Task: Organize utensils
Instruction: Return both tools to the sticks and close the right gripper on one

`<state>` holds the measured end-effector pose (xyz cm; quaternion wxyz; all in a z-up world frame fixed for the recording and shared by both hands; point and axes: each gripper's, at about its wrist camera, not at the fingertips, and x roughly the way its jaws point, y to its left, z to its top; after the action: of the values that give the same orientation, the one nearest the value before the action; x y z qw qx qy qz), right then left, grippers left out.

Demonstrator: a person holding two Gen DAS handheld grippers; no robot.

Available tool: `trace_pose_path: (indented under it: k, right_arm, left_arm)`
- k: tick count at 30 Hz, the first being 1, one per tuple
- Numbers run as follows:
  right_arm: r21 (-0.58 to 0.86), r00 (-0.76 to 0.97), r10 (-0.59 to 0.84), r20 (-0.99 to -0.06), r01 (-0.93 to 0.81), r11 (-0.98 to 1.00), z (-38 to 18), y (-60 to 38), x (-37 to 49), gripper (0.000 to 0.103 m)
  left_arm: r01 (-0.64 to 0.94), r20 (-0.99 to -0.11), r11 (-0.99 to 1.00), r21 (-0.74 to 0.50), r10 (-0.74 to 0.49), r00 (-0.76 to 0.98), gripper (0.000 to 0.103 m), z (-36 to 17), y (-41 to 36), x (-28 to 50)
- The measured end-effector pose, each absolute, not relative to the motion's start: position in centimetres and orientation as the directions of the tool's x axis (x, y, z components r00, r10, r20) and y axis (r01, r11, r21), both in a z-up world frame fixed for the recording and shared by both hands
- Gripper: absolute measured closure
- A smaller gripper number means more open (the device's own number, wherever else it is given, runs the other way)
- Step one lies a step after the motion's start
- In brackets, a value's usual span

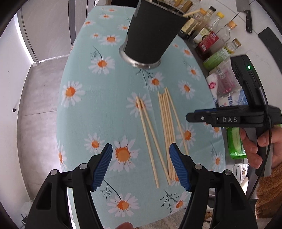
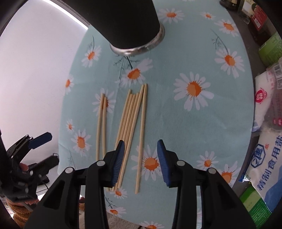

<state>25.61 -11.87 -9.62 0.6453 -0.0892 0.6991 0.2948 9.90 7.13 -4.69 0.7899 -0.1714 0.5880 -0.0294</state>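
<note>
Wooden chopsticks lie on a daisy-print tablecloth (image 1: 98,112): a loose pair (image 1: 148,139) on the left and a bundle of several (image 1: 167,132) to its right. Behind them stands a black cup (image 1: 149,35) with a metal base, one stick poking from its rim. My left gripper (image 1: 141,165) hangs open above the near ends of the pair, pointing steeply down. My right gripper (image 2: 141,162) is open over the bundle (image 2: 130,119) and an outlying stick (image 2: 141,137), with the pair (image 2: 101,123) to its left. Neither gripper holds anything. The cup (image 2: 126,22) fills the top of that view.
Sauce bottles (image 1: 209,35) line the table's right side, with salt bags (image 2: 264,155) and green packets (image 1: 236,142) nearer. A knife (image 1: 246,15) hangs on the wall. A hand (image 1: 255,146) holds the right gripper's handle. The table's left edge drops to the floor.
</note>
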Motion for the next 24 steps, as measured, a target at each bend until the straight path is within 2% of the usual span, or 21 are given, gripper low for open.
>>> trace_pose_path:
  k: [14,19,22,24]
  right_arm:
    - [0.11,-0.124,0.05,-0.991,-0.54,0.835,-12.5,-8.2,26.2,0.079]
    - [0.074,-0.119,0.013,-0.993,-0.525,0.848,-13.1,-7.2,26.8,0.087]
    - [0.023,-0.087,-0.028,-0.996,-0.531,0.847,-13.5,-6.5,26.5,0.095]
    - [0.002,-0.072,-0.043,-0.996,-0.539,0.843,-13.5,-5.8,26.3,0.097]
  left_arm:
    - [-0.167,-0.935,0.939,-0.302,-0.257,0.246,0.037,-7.4,7.0,7.9]
    - [-0.18,-0.936,0.936,-0.301,-0.254,0.244,0.037,-7.9,7.5,7.6]
    - [-0.194,-0.938,0.936,-0.293,-0.242,0.247,0.037,-8.0,7.8,7.6]
    - [-0.2,-0.939,0.935,-0.293,-0.242,0.246,0.037,-8.0,8.1,7.7]
